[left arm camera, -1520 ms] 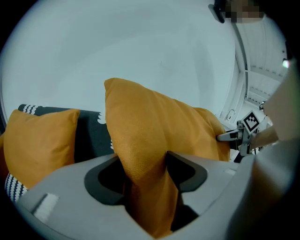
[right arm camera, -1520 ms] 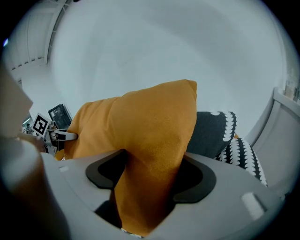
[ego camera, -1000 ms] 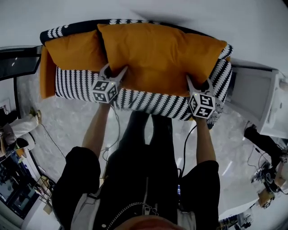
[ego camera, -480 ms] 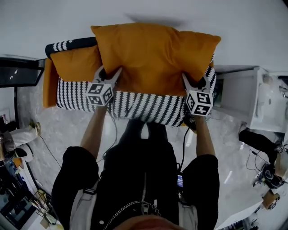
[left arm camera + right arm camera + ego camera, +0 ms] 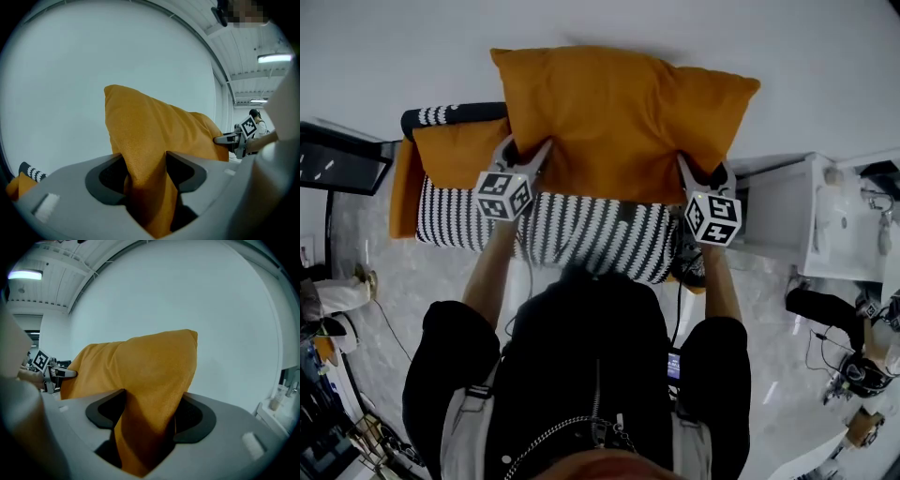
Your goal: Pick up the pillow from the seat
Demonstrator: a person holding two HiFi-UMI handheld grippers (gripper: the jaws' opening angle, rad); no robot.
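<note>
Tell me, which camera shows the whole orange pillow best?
The head view: it takes in the whole pillow, held up over the striped seat, with the left claw and right claw pinching its near edge. Each gripper view looks along it from the pinched end, so its shape is foreshortened.

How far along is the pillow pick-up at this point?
Done: the left tongs and right tongs are both clamped on the pillow's near edge. In hand: the pillow is held up and looks clear of the striped seat. Left: probably little. A second pillow lies on the seat.
</note>
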